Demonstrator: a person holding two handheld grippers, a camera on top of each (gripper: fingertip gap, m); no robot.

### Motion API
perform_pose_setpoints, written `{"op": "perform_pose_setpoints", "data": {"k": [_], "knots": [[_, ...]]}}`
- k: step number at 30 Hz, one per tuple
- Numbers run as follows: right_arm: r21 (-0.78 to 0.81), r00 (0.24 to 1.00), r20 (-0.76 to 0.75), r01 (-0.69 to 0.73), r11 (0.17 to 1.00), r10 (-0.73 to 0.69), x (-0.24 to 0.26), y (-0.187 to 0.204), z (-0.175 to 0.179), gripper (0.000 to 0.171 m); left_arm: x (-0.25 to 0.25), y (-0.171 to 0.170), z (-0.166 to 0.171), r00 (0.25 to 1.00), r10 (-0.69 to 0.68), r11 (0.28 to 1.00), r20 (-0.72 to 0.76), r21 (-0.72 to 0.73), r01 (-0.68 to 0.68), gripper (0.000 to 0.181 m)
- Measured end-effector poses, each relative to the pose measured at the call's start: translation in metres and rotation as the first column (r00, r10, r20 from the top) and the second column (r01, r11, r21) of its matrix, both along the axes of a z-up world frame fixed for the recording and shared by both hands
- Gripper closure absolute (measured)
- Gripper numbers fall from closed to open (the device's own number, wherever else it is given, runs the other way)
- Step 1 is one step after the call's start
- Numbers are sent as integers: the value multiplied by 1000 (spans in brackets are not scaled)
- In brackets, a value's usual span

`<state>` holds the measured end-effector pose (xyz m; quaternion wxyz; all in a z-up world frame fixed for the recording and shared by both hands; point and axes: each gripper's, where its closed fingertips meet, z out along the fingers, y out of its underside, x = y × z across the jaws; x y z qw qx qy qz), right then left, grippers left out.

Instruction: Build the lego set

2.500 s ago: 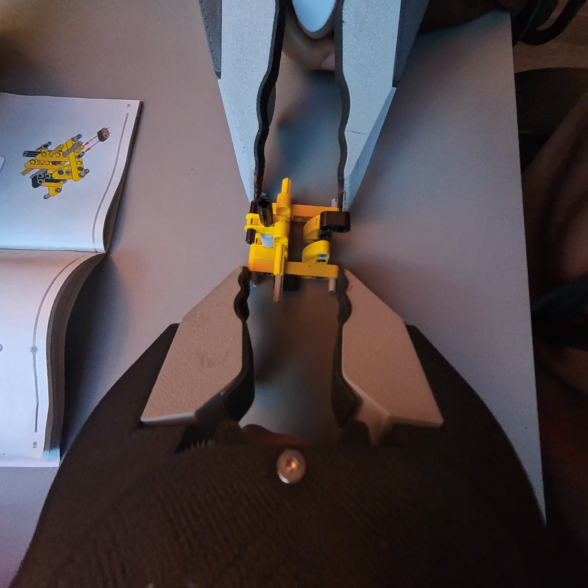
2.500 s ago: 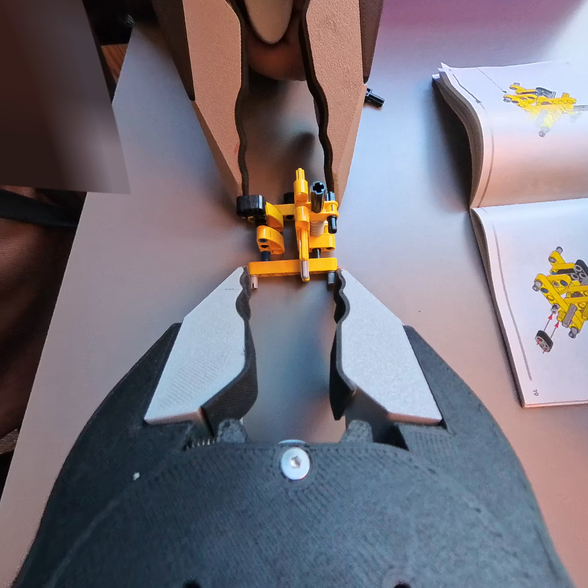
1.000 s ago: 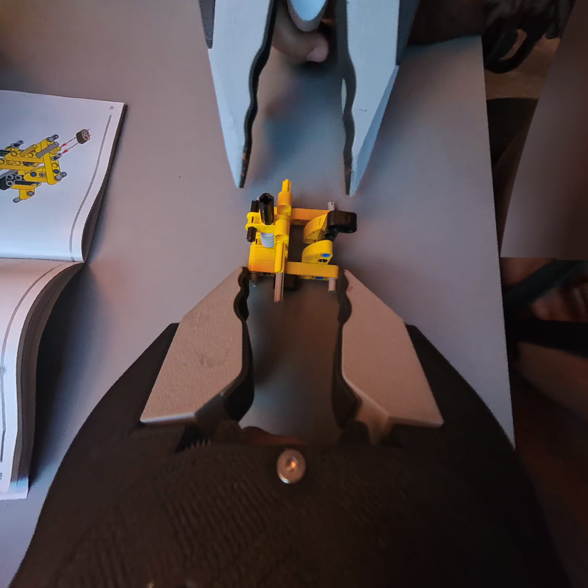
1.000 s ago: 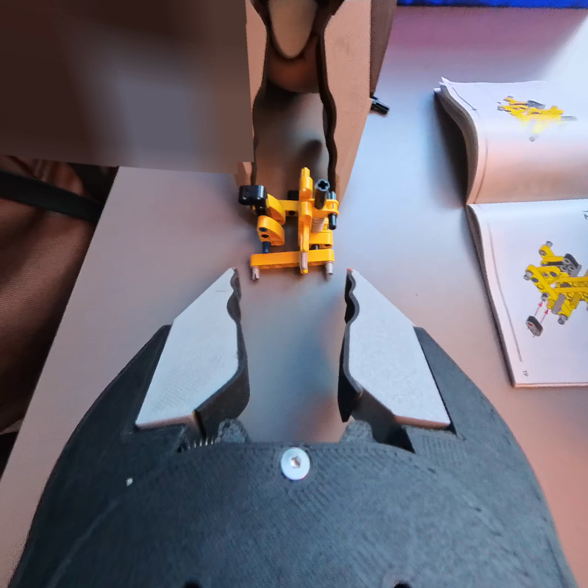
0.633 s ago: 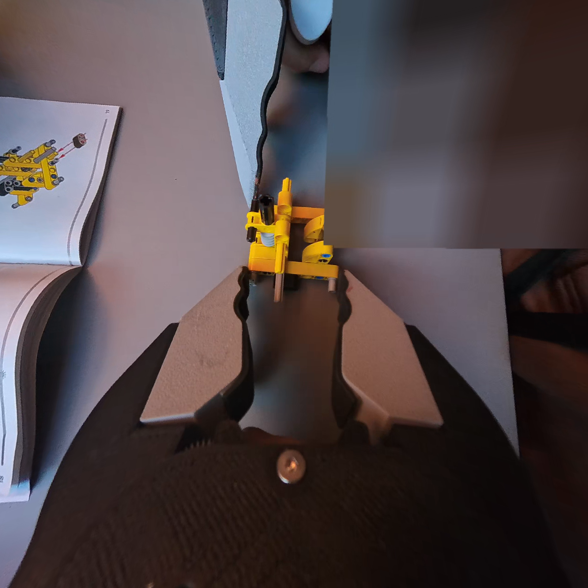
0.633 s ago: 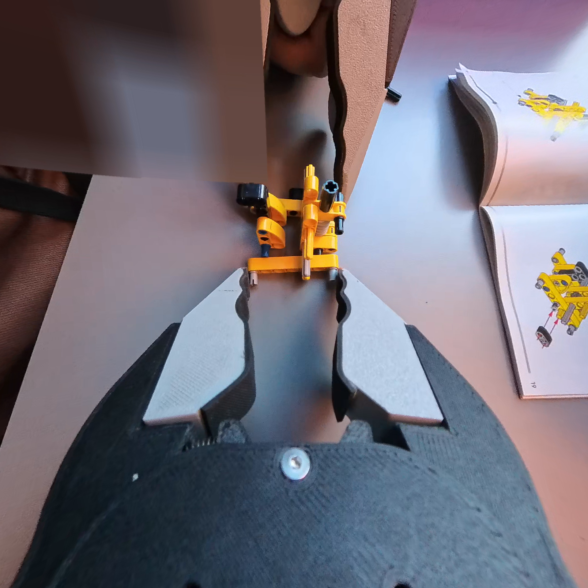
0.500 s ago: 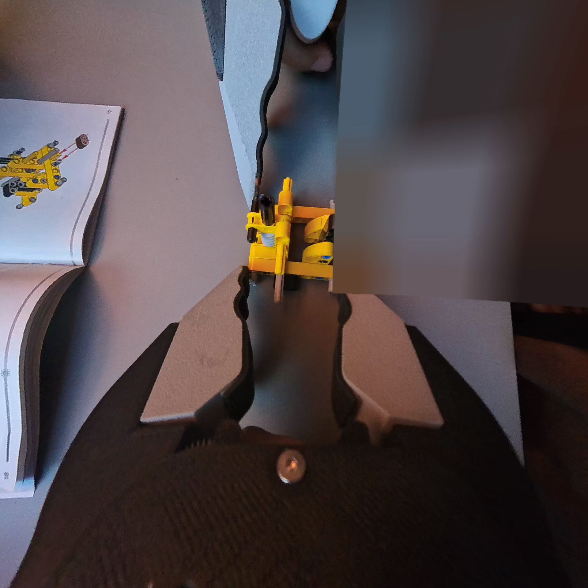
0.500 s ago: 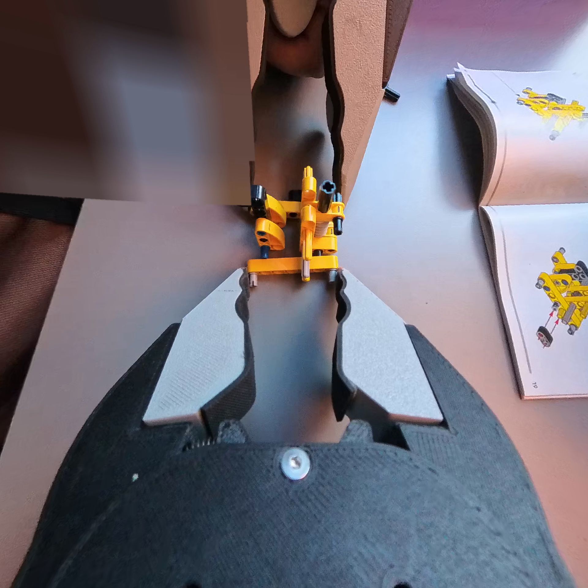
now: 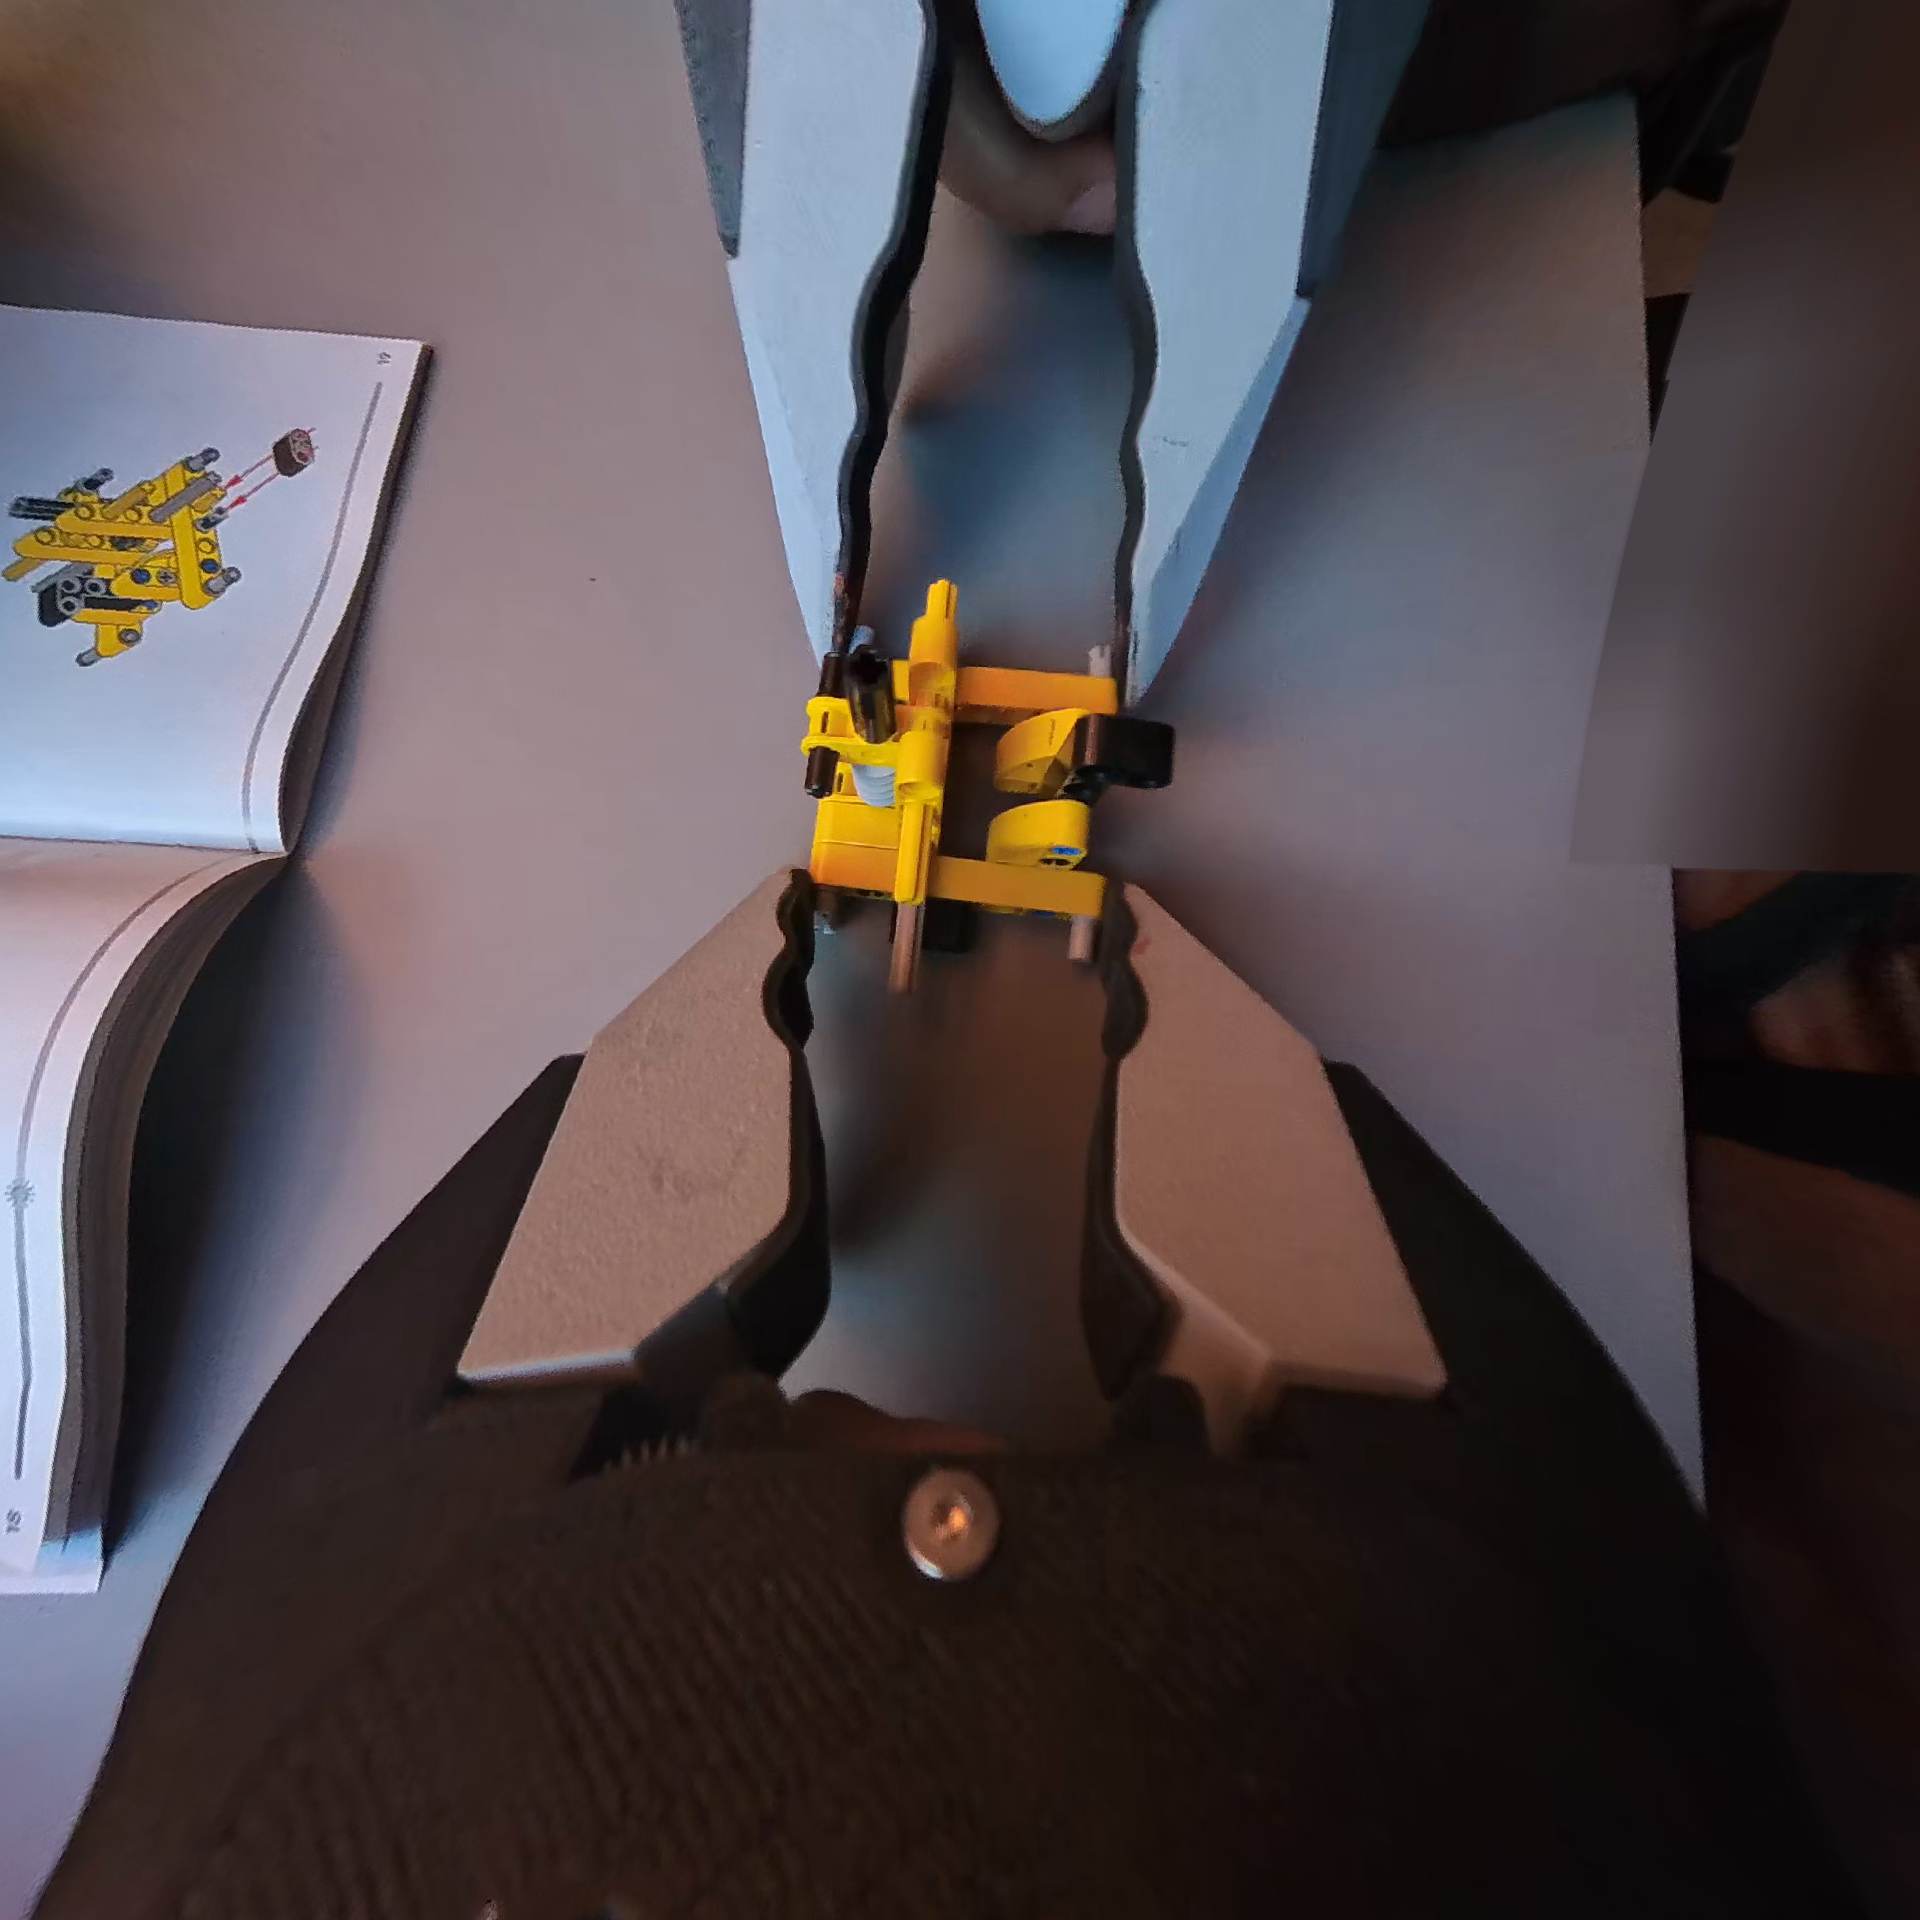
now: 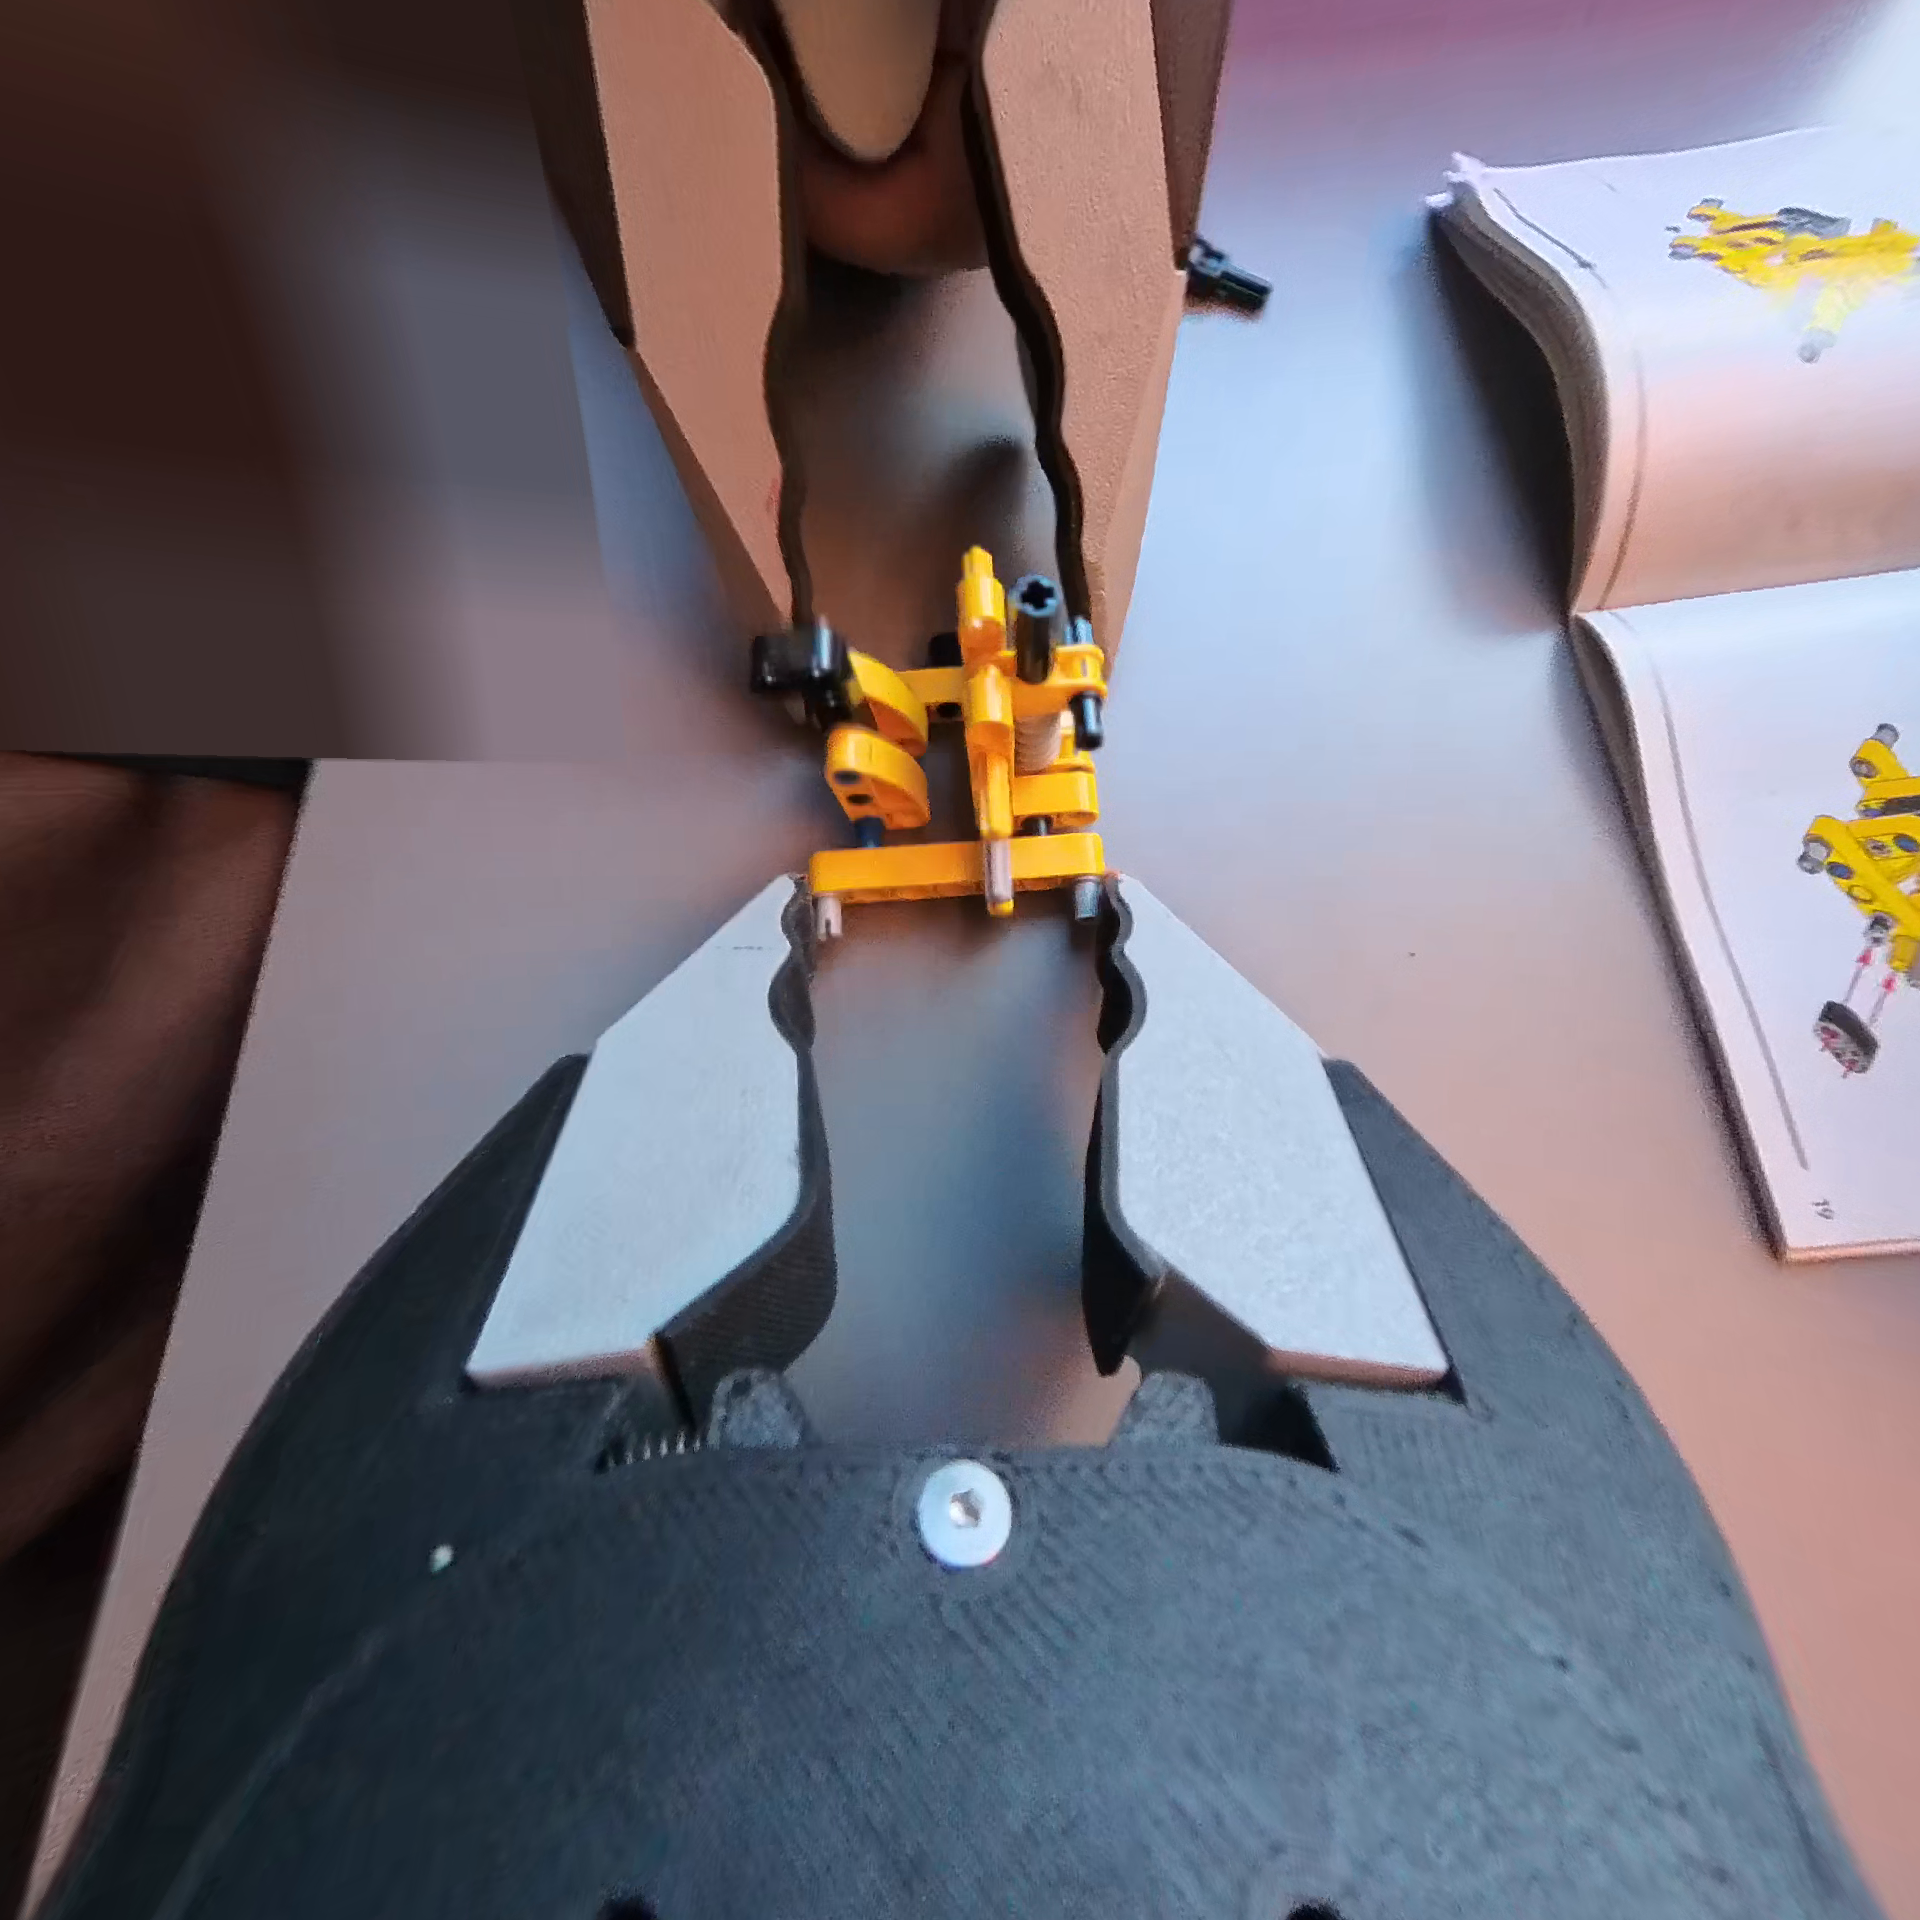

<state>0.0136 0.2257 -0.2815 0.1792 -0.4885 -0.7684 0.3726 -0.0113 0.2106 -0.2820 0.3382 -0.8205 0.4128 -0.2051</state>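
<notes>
A small yellow lego assembly (image 9: 956, 790) with black pins and grey axles lies on the grey table (image 9: 520, 1039), between my two grippers, which face each other. My left gripper (image 9: 956, 909) has its fingertips against the two ends of the near yellow beam. My right gripper (image 10: 956, 899) clamps the opposite beam of the lego assembly (image 10: 966, 769) in the same way. Each gripper also shows at the far side of the other's view: the right gripper (image 9: 982, 644) and the left gripper (image 10: 940, 623).
An open instruction booklet (image 9: 156, 623) lies left of the assembly; in the right wrist view the booklet (image 10: 1766, 468) is on the right. A loose black pin (image 10: 1226, 275) lies behind the left gripper. The table edge (image 9: 1673, 1039) runs close on the other side. My hands' fingertips stand some 4 cm from each other.
My right gripper has moved up to the assembly and narrowed its jaws from wide open onto the beam ends. The left gripper and the assembly have stayed put.
</notes>
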Motion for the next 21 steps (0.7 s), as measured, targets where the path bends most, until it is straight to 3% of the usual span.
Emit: {"op": "perform_pose_setpoints", "data": {"k": [2, 3, 5, 7, 10, 17, 21], "knots": [[-60, 1000, 14, -8, 998, 9, 2, -1, 2, 121, 1, -1, 0, 1000, -10, 1000, 12, -10, 10, 128], [-70, 1000, 19, 7, 998, -5, 1, 2, 3, 139, 2, -3, 0, 1000, -19, 1000, 15, -16, 19, 128], [-106, 999, 1, 43, 993, -44, 0, 9, 8, 153, 3, -4, 0, 999, -31, 999, 8, -8, 31, 128], [-151, 999, 3, 43, 988, -43, 0, 8, 10, 138, 5, -2, 1, 1000, -8, 1000, 12, -12, 8, 128], [-96, 999, 23, 36, 995, -33, 4, 5, 4, 118, 5, -1, 0, 1000, -3, 1000, 7, -7, 3, 128], [92, 1000, -26, 16, 996, -14, 5, -1, -2, 119, 5, -1, -1, 1000, -2, 1000, -24, 5, 2, 128], [94, 1000, -28, 4, 996, -2, 4, -1, -2, 119, 6, -2, -1, 999, -4, 1000, -32, -8, 4, 128]]}}
